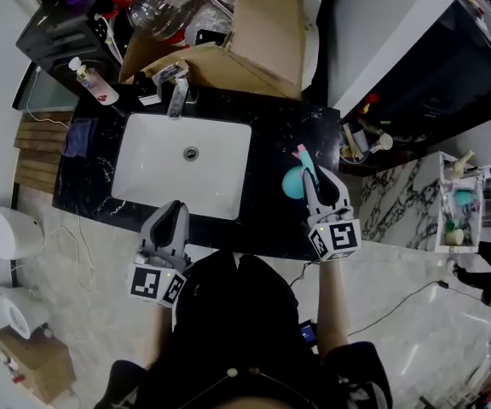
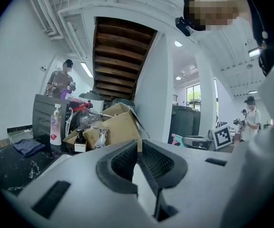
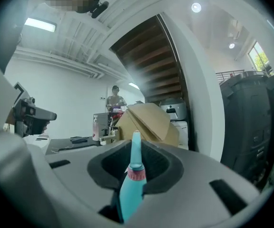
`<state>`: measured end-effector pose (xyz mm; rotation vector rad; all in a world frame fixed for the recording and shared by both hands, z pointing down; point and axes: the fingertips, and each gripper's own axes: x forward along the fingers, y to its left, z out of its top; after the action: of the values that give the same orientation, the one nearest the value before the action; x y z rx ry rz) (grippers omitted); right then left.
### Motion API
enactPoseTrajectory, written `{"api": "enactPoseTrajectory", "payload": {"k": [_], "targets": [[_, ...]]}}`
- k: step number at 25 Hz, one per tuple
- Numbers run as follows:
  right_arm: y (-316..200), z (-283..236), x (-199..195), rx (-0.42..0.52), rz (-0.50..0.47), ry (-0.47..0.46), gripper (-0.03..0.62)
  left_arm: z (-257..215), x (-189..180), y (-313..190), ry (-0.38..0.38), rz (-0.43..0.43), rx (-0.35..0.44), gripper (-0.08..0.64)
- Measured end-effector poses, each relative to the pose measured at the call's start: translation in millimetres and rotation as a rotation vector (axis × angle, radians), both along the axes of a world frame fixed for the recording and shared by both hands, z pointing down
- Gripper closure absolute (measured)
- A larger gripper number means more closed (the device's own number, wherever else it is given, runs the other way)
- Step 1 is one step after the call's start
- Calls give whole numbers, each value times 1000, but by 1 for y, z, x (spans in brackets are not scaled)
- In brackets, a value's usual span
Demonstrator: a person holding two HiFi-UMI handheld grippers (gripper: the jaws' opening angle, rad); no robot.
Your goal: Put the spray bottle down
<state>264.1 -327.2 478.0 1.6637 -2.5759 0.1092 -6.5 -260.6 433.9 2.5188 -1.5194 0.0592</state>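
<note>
The right claw (image 3: 136, 161) is partly open and clenched on the spray bottle (image 3: 131, 184). Its dark pads press both sides of the teal body, and the pink collar and thin nozzle poke forward past the tips. In the head view the spray bottle's round body bulges out on this claw's left side, over the black counter (image 1: 271, 220). Whether it touches the counter I cannot tell. The left claw (image 1: 170, 216) has its tips together with nothing between them and hangs at the near edge of the white sink (image 1: 143, 156), which spreads just ahead of it with the drain in the middle. Beyond the sink, straight ahead of the left claw, stands the tap (image 1: 177, 92). Just left of the tap is a small dark bottle (image 2: 80, 141), and behind it a cardboard box (image 1: 262, 32) with its flaps open. What it holds I cannot make out. Far ahead and to this claw's left a pump bottle (image 1: 92, 79) stands upright at the counter's corner.
</note>
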Motion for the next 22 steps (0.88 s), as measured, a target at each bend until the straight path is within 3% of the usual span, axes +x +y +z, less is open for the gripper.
{"api": "enactPoseTrajectory", "payload": {"k": [6, 16, 22], "targets": [[-27, 9, 5, -19, 18, -8, 523, -3, -1, -15, -8, 4, 3, 525], [-21, 9, 2, -20, -35, -75, 514, 3, -10, -27, 1, 1, -20, 525], [-12, 2, 3, -21, -81, -59, 465, 6, -3, -29, 6, 27, -22, 526]]}}
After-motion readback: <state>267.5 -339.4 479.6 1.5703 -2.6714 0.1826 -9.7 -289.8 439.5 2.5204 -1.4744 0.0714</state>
